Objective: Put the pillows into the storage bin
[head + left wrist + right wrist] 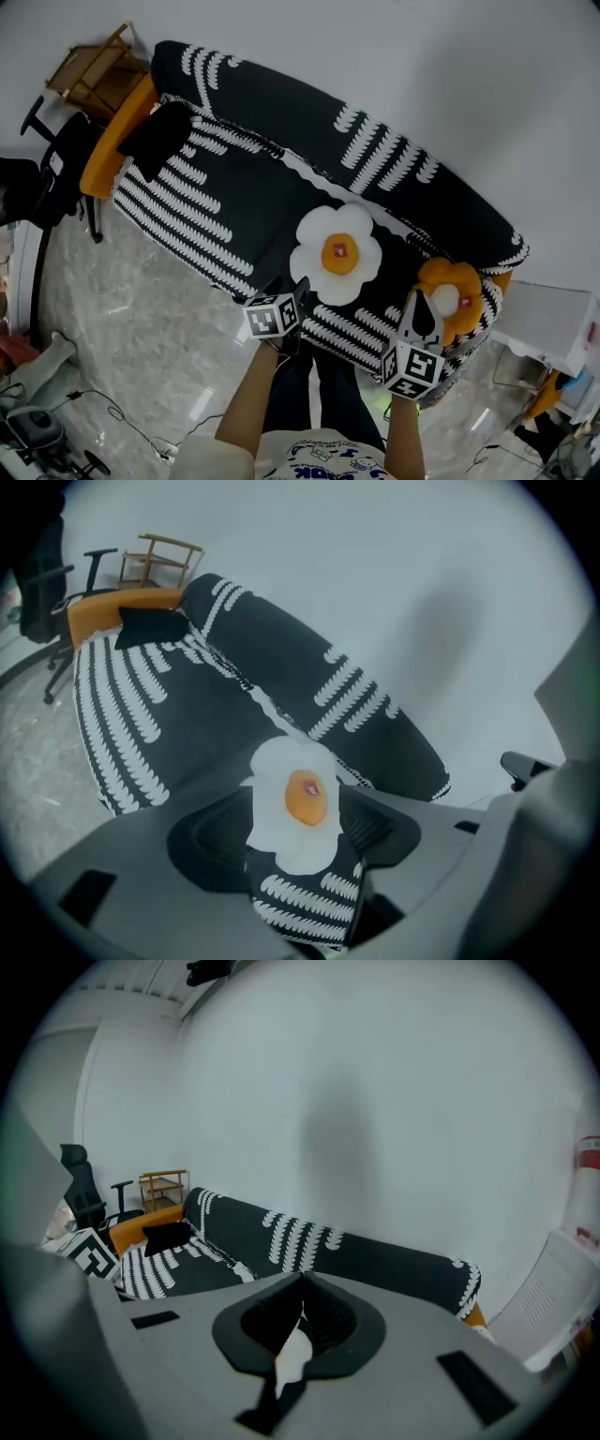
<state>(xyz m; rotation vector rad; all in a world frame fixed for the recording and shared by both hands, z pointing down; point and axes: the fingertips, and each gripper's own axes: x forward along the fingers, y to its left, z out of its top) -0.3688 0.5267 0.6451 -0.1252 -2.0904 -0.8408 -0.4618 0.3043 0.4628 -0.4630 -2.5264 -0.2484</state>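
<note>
I'd push the left gripper (295,834) deeper over the white flower pillow (337,253) on the sofa (216,178) seat before squeezing; its 2 jaws stand spread, the pillow between them but unpressed. My right gripper (300,1321) is pinched on a pale sliver, likely the edge of the orange flower pillow (448,298) at the seat's right end. Both forearms reach forward, the right gripper tilted toward the wall.

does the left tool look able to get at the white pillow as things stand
Probably yes: the left tool is open and aimed straight at the white pillow on the sofa, with nothing in between.
</note>
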